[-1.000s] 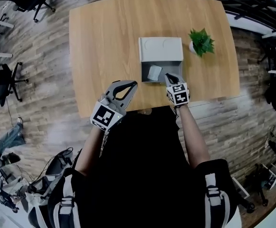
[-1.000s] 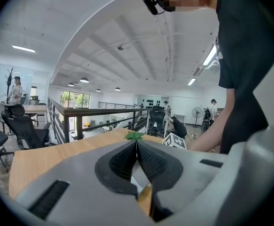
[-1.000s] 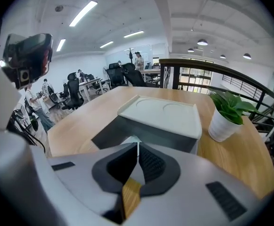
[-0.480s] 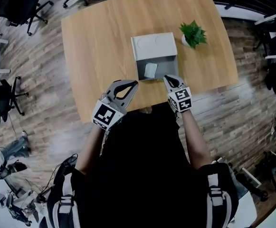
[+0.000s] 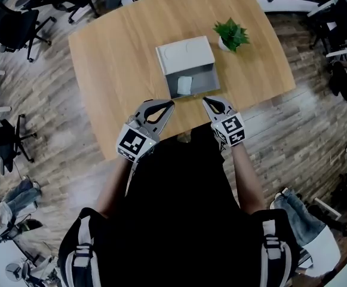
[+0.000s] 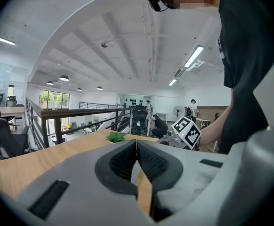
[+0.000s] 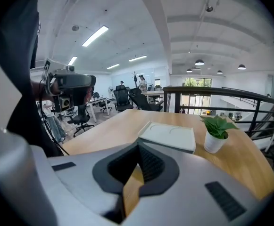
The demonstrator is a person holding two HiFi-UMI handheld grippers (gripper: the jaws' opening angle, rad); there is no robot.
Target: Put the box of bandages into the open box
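Both grippers hang at the table's near edge, empty. The left gripper (image 5: 164, 104) has its jaws pressed together, as has the right gripper (image 5: 209, 101). The bandage box (image 5: 184, 85) lies inside the open box (image 5: 203, 80), just ahead of and between them. Judgement: placing looks complete, and nothing further is called for except perhaps shutting the lid.

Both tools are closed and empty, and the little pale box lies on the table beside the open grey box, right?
Not quite: the head view shows the little pale box lying inside the open grey box, not beside it. The left tool and right tool are indeed closed and empty.
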